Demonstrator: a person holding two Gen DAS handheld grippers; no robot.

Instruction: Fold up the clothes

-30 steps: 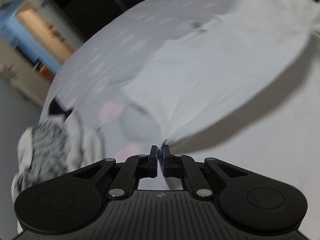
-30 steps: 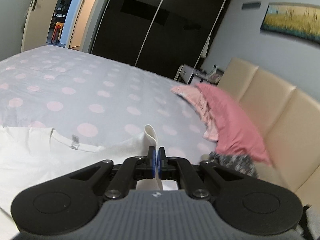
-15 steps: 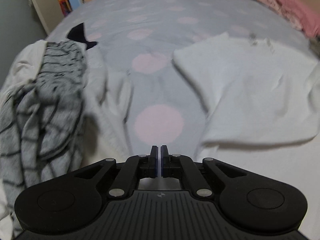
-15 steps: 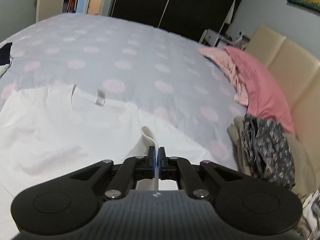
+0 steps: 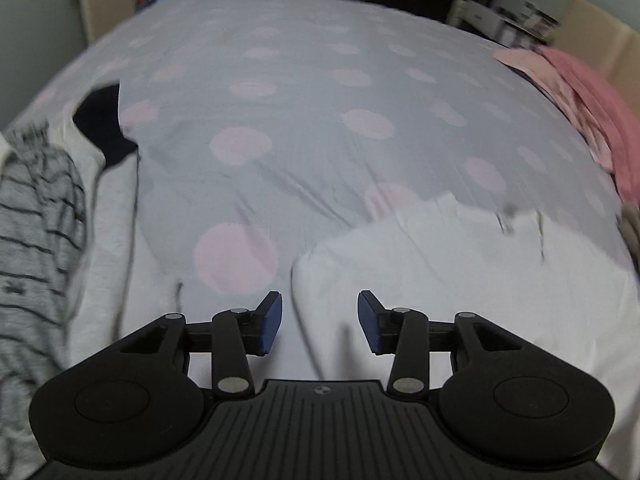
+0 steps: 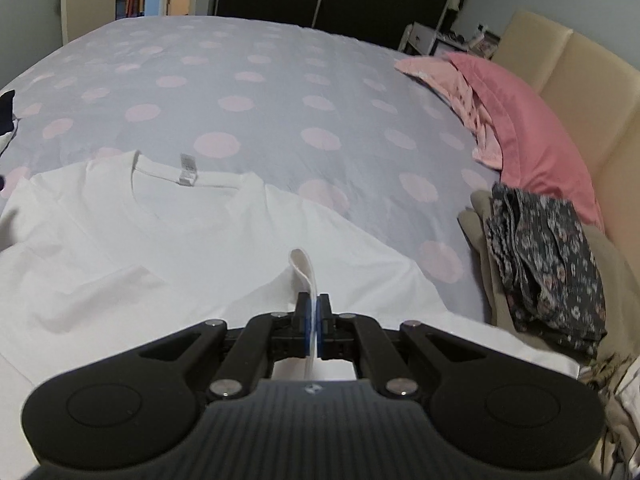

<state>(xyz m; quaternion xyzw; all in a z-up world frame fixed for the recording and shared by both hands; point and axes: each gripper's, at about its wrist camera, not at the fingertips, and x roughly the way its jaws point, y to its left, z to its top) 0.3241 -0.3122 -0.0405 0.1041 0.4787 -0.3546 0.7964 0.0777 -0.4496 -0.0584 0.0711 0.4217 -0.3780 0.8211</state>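
A white T-shirt (image 6: 168, 240) lies spread on the bed, collar and label away from me. It also shows in the left wrist view (image 5: 460, 272), blurred. My right gripper (image 6: 313, 316) is shut on a fold of the T-shirt's hem, which sticks up between the fingers. My left gripper (image 5: 319, 320) is open and empty, just above the shirt's left edge.
The bed (image 6: 260, 92) has a grey cover with pink dots. A pile of striped and white clothes (image 5: 36, 220) lies at the left. A pink pillow (image 6: 528, 120) and a dark floral garment (image 6: 548, 256) lie at the right by the beige headboard (image 6: 592, 92).
My left gripper has opened and let go of the T-shirt, which now lies flat on the bed. My right gripper stays shut on the hem and has lowered.
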